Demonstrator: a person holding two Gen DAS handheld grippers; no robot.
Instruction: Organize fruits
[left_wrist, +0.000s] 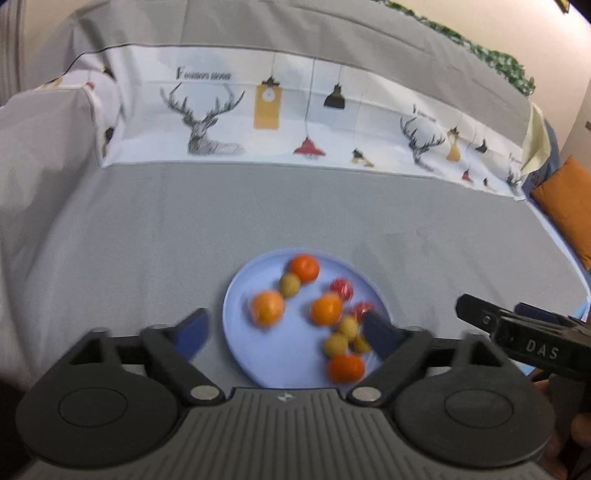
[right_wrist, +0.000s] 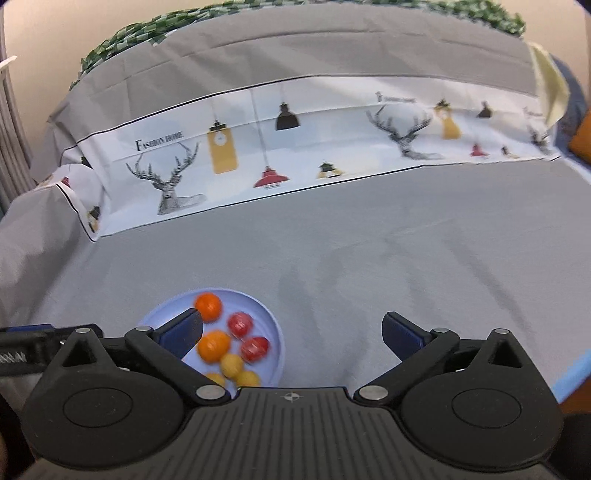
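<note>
The small round fruits, orange, yellow-green and red, lie loose together on the round pale-blue plate, which rests on the grey cloth-covered tabletop; any nudge to the rim could roll them off, since nothing walls them in. Both the left hand-held gripper and the right hand-held gripper are spread wide and empty. Only the left wrist view shows the nearest orange fruit and the whole plate; the right wrist view's own finger hides part.

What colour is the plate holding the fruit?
Pale blue plate, seen best in the left wrist view.
</note>
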